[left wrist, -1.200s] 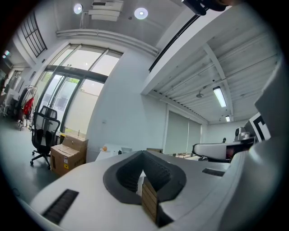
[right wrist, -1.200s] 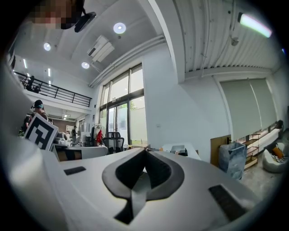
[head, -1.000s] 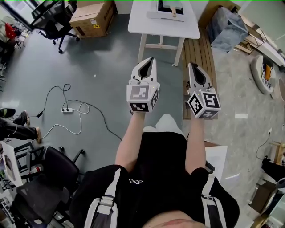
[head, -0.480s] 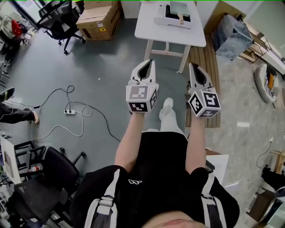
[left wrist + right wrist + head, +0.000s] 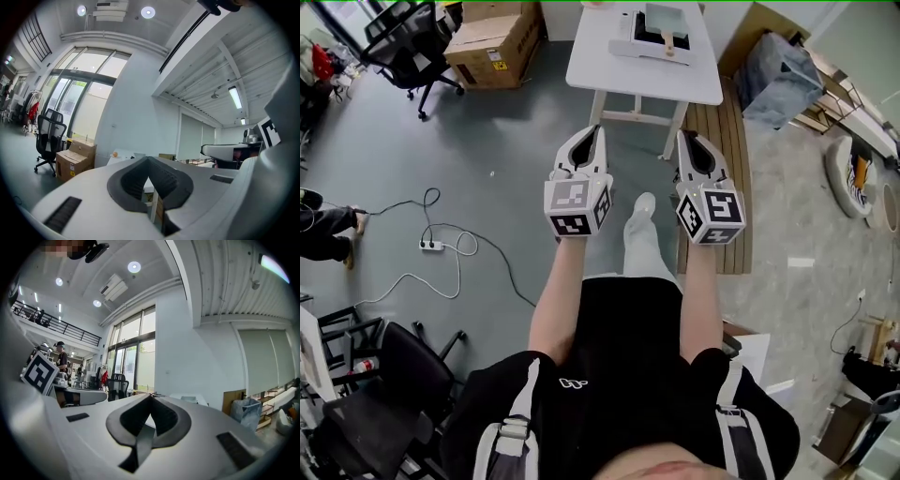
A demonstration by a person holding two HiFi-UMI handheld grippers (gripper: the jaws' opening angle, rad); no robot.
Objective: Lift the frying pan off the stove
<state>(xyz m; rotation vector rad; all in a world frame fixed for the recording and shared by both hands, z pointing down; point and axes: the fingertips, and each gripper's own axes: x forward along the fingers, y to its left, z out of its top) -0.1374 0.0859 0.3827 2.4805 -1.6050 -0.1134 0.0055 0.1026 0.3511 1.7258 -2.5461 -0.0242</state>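
A person stands on the grey floor of a workshop, arms out, with a two-jaw gripper in each hand at the middle of the head view. The left gripper point(image 5: 597, 131) and the right gripper point(image 5: 683, 136) both aim at the top of the frame, toward a white table point(image 5: 609, 66) at top centre. Both have their jaws pressed together with nothing between them, as the left gripper view point(image 5: 149, 160) and the right gripper view point(image 5: 151, 397) show.

The frying pan point(image 5: 662, 17) sits on the stove point(image 5: 628, 42) on that table, well apart from both grippers. Its long axis runs roughly top to bottom in the frame. Its wooden handle point(image 5: 669, 42) points down the frame, toward the person and slightly to the right.

A cardboard box point(image 5: 492, 37) and a black office chair point(image 5: 403, 37) stand at upper left. A power strip point(image 5: 431, 246) with looping cable lies on the floor at left. A slatted wooden board point(image 5: 736, 141) lies to the right of the table.
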